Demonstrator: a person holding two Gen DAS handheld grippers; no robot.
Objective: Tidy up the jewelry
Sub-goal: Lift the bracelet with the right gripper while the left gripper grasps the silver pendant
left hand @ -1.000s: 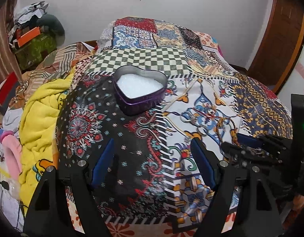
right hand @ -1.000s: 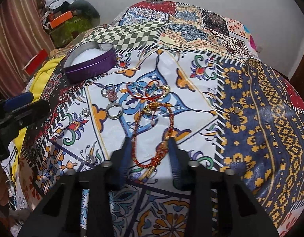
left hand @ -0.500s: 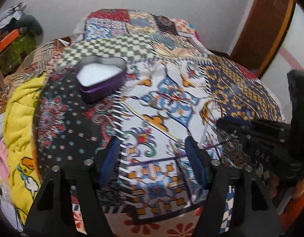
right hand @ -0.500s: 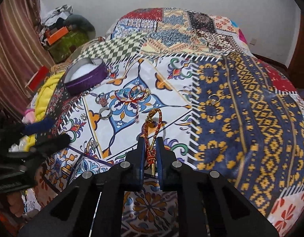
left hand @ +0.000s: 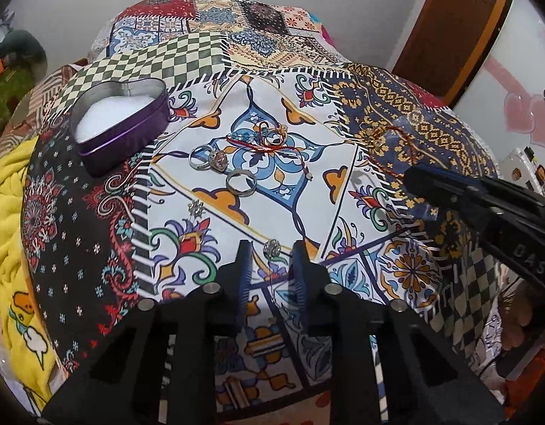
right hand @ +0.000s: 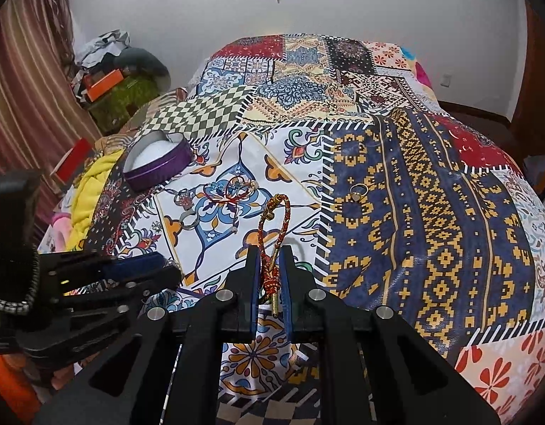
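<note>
My right gripper [right hand: 269, 253] is shut on a red braided bracelet [right hand: 274, 223], which is lifted off the patchwork bedspread [right hand: 432, 212] with its loop sticking forward. In the left wrist view this right gripper [left hand: 414, 179] enters from the right. My left gripper [left hand: 270, 260] points down at the cloth and its jaws are closing. A small silver stud [left hand: 272, 247] lies between the fingers, untouched. A purple heart-shaped tin [left hand: 120, 131] with a white lining stands open at the left. Silver rings [left hand: 240, 184] and a thin red thread bracelet [left hand: 269, 141] lie between tin and grippers.
A gold ring [right hand: 357, 191] lies on the blue and yellow patch to the right. A second small silver stud [left hand: 195, 208] rests near the rings. A yellow blanket [left hand: 10, 248] hangs over the bed's left edge. Clutter [right hand: 109, 81] stands by the far left wall.
My left gripper moved right, from over the dark patch to over the silver stud, and its jaws narrowed. My right gripper shut on the red braided bracelet and lifted it.
</note>
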